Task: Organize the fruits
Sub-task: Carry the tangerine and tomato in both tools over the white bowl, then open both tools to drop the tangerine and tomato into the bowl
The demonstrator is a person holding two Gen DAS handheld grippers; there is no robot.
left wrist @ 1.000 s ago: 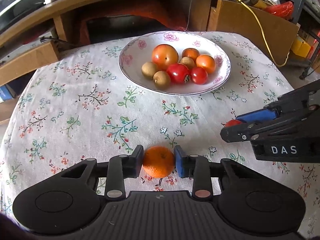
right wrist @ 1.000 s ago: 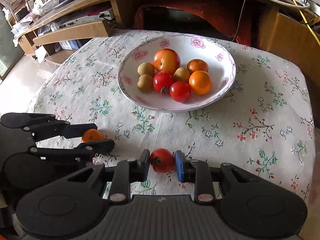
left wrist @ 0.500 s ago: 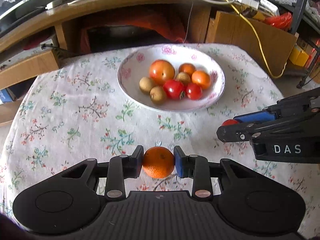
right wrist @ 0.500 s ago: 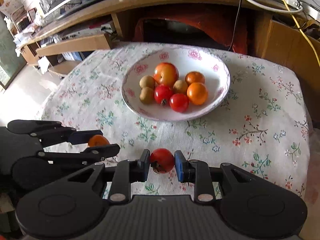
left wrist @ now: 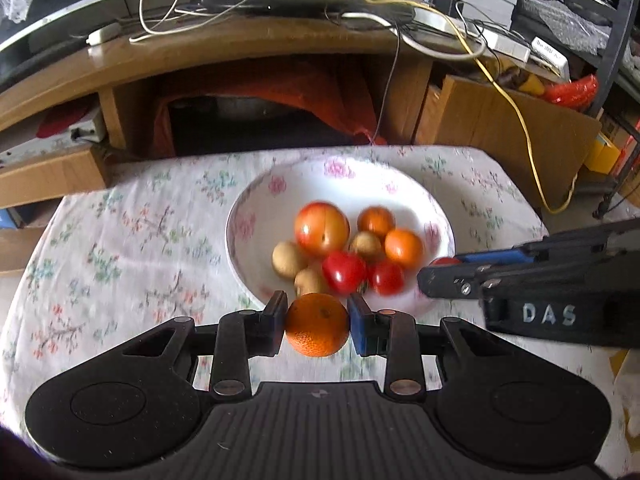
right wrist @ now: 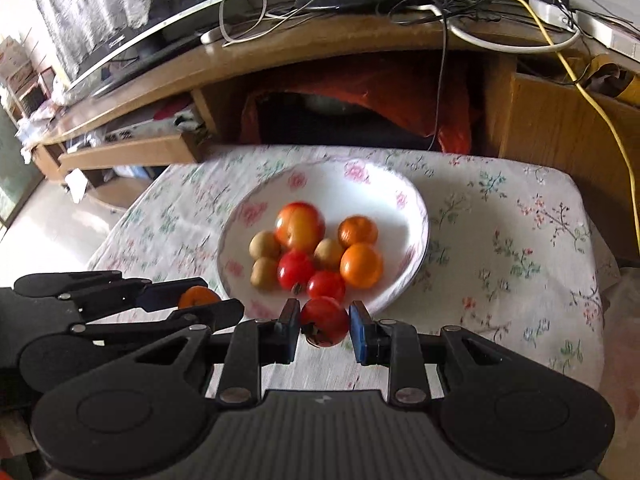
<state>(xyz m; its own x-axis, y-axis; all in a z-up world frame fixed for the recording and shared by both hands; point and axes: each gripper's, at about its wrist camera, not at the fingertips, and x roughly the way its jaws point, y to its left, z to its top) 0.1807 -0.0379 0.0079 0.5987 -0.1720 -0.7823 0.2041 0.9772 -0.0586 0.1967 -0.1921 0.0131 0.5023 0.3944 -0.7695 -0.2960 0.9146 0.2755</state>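
Above the near edge of the desk [left wrist: 120,240], which is wearing a white cloth printed with small flowers, the left gripper [left wrist: 318,322] is holding a round orange citrus fruit [left wrist: 317,324], its black and blue fingers [left wrist: 362,330] pressing on the fruit's two sides. Seen from the left wrist, the fruit is hanging clear of the cloth, just in front of the near rim of a wide white ceramic bowl with pink flowers on its rim [left wrist: 256,216].

To its right, the right gripper [right wrist: 325,326] is clamping a small red tomato with a dark stem end [right wrist: 325,322], its fingers [right wrist: 289,330] standing narrow and pressing on the tomato at both sides. That tomato is likewise hanging at the bowl's near rim.

Toward the far edge of the desk the bowl is sitting, and it is carrying a large red-and-yellow round fruit [right wrist: 300,226], two oranges [right wrist: 360,265], two red tomatoes [right wrist: 296,270] and three small brownish round fruits [right wrist: 264,245], all lying close together near its middle.

Both grippers are hanging side by side, near each other but apart. Beyond the desk a wooden cabinet with cables on top [left wrist: 240,52] is standing. Both views are blurring the cloth and the bowl slightly.
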